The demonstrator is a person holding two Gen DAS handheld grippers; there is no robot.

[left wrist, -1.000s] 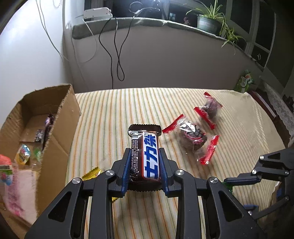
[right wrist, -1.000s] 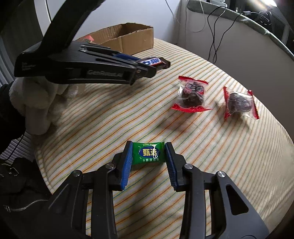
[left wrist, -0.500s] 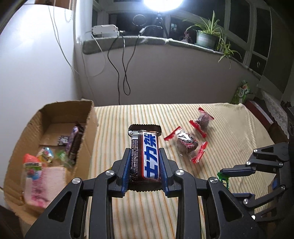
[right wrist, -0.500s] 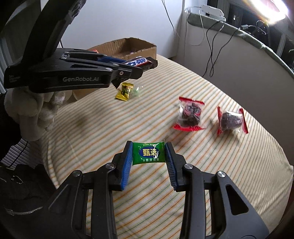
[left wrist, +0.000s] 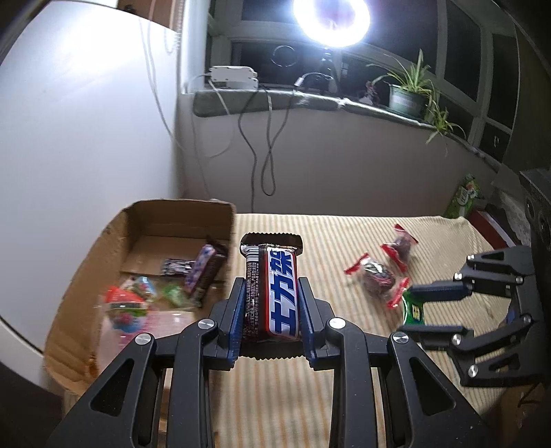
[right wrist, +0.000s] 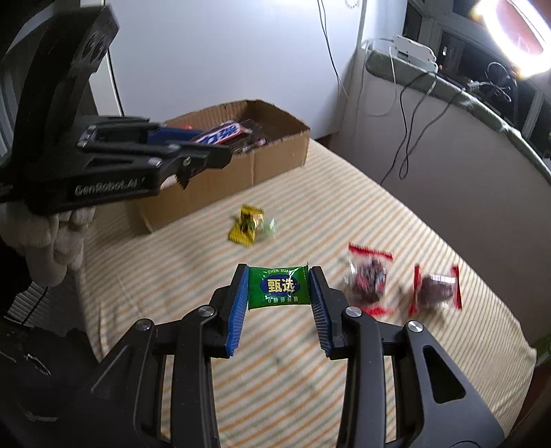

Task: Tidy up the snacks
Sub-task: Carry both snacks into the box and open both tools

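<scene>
My left gripper (left wrist: 272,293) is shut on a brown chocolate bar (left wrist: 275,289) with blue lettering, held in the air just right of the open cardboard box (left wrist: 131,227). The box holds several snacks. My right gripper (right wrist: 278,287) is shut on a small green candy packet (right wrist: 278,287), held above the striped bed cover (right wrist: 292,379). Two red-edged clear packets (right wrist: 368,286) (right wrist: 435,289) lie to its right; a yellow candy (right wrist: 246,225) lies ahead. The left gripper with the bar (right wrist: 217,134) shows over the box (right wrist: 275,151) in the right wrist view.
A wall stands behind the box. A window ledge (left wrist: 310,103) with cables, a white adapter and a potted plant (left wrist: 406,93) runs along the back. A bright ring lamp (left wrist: 330,17) glares above. The bed's edge drops off at the lower left in the right wrist view.
Both grippers have risen with their snacks. The left gripper has moved left toward the box, which now shows more of its inside. The yellow candy has come into the right wrist view.
</scene>
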